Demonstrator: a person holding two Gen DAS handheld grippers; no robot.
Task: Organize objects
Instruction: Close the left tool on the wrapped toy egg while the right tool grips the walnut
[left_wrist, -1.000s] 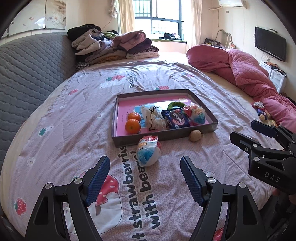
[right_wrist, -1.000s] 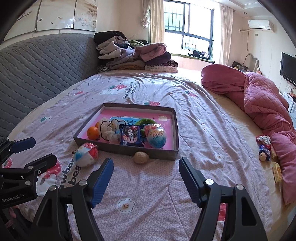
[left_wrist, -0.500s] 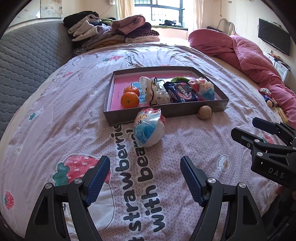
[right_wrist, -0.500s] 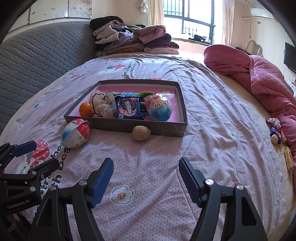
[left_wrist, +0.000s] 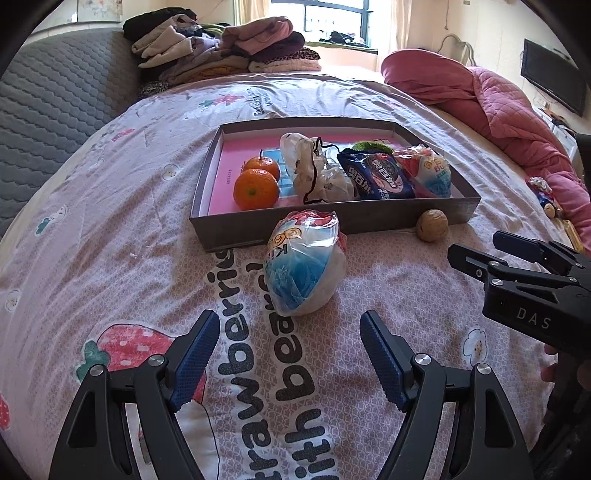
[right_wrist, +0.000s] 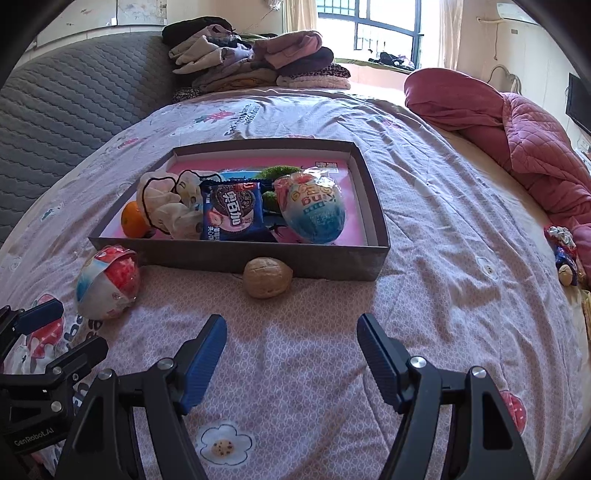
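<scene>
A grey box (left_wrist: 207, 192) (right_wrist: 376, 206) with a pink floor lies on the bed, holding two oranges (left_wrist: 255, 187), a white pouch (left_wrist: 314, 173), a cookie packet (right_wrist: 232, 211) and a wrapped toy egg (right_wrist: 314, 210). A second wrapped toy egg (left_wrist: 303, 263) (right_wrist: 108, 287) lies on the sheet just in front of the box. My left gripper (left_wrist: 288, 343) is open right behind it. A walnut (right_wrist: 267, 277) (left_wrist: 431, 224) rests against the box's front wall. My right gripper (right_wrist: 291, 345) is open a little short of it, empty.
A stack of folded clothes (right_wrist: 255, 62) sits at the bed's head by a grey quilted headboard (right_wrist: 66, 107). A pink quilt (right_wrist: 517, 125) is bunched at the right, with small toys (right_wrist: 565, 254) beside it. A TV (left_wrist: 554, 75) hangs on the right wall.
Both grippers have moved forward and down toward the bed. The egg now sits close before the left fingers and the walnut close before the right ones. Both stayed open.
</scene>
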